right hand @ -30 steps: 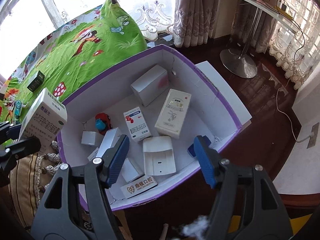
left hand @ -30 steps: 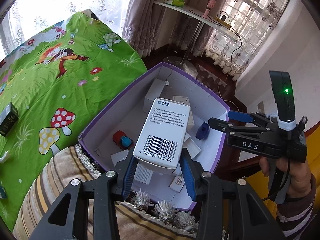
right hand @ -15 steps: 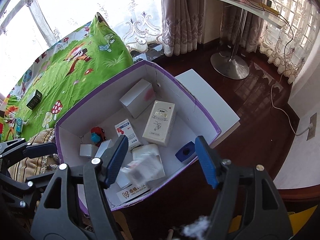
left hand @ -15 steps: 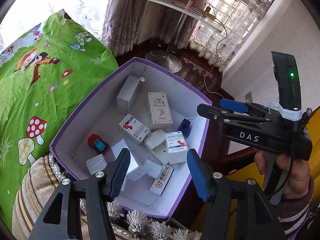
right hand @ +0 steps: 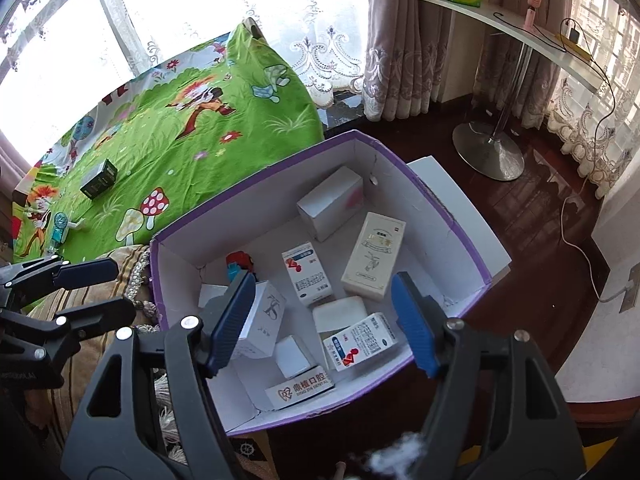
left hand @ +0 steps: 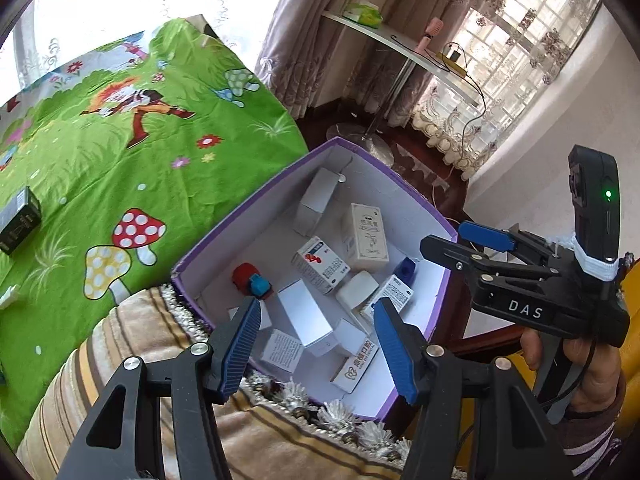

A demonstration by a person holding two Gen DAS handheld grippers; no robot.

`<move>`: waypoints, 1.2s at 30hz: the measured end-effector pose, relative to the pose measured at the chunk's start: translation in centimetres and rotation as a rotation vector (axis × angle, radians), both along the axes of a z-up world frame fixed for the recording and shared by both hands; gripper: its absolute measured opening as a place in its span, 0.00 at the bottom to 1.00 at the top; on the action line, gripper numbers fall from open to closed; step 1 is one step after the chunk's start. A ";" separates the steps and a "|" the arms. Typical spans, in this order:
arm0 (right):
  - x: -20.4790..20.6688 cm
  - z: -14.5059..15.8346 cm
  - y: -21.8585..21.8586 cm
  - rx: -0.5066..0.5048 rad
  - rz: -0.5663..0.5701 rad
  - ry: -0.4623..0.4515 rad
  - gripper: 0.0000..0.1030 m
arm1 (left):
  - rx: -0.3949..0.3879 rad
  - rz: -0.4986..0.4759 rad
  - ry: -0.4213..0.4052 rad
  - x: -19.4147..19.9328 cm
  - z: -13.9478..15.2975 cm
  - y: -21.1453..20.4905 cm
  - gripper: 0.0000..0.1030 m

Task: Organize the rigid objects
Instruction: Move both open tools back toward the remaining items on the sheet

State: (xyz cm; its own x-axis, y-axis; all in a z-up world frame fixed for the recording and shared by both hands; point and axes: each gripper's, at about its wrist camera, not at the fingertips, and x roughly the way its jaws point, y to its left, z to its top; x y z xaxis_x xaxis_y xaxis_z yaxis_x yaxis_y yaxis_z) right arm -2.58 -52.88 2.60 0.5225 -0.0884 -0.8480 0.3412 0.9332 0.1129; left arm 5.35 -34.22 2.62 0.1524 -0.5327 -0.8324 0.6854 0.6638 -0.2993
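A purple-rimmed white box holds several small medicine cartons and a red-and-blue toy car. A white carton with a red-and-blue print lies in the box near its front right side. My left gripper is open and empty above the box's near edge. My right gripper is open and empty above the box; it also shows in the left wrist view. A dark box lies on the green cloth.
The green cartoon cloth covers a bed on the left. A striped cushion with a fringe lies under the box's near edge. A teal toy lies on the cloth. A white side table stands on dark wooden floor.
My left gripper let go of the barcode carton, which dropped into the box and settled near its front right side. The left gripper then drew back and swung left. Both grippers stay open.
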 end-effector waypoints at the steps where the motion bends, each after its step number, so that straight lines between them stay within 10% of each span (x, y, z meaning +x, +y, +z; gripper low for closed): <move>1: 0.3 0.0 0.5 -0.001 0.013 0.001 0.72 | -0.002 0.018 0.001 0.4 0.0 0.7 0.58; 36: 10.0 1.3 18.4 -0.062 0.427 0.022 0.72 | 0.029 0.554 0.032 9.1 -2.5 29.3 0.58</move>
